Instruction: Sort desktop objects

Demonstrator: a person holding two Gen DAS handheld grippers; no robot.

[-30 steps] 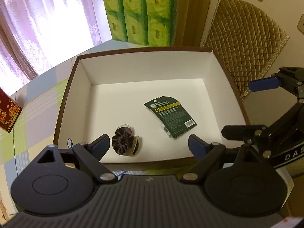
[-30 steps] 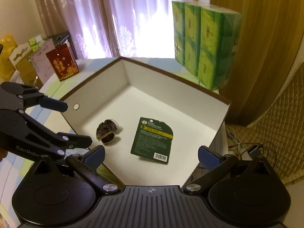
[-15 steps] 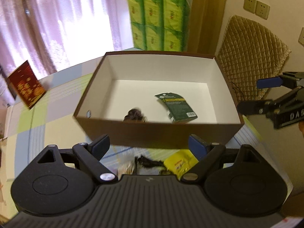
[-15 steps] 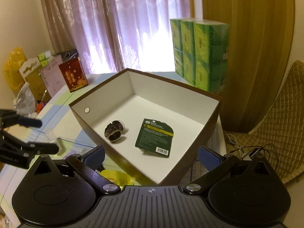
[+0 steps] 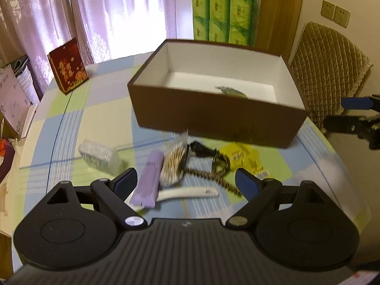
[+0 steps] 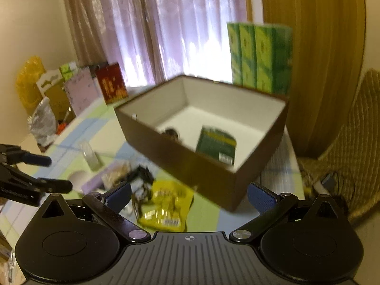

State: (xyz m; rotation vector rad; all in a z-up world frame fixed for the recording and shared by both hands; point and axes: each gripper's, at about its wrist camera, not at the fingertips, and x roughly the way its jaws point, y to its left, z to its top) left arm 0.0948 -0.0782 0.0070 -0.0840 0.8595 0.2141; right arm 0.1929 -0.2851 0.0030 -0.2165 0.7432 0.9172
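The box [image 5: 213, 121] is sitting on the table's far side, long axis running left-right, while the pouch [image 5: 148, 178], swabs [image 5: 174, 163] and spoon [image 5: 190, 192] are waiting before the left gripper [image 5: 185, 180], gaping empty; from the right, the packet [image 6: 217, 144] is lying inside, right gripper [image 6: 190, 192] gaping empty.

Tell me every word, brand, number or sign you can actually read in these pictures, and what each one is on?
None can be read for certain.
Green sachet in the brown box: print and barcode blurred.
Yellow packet: blurred print.
Purple pack: lettering too small.
Red gift box: gold design, no legible words.
Green tissue packs: logos unreadable.
Left gripper side: white lettering, blurred.
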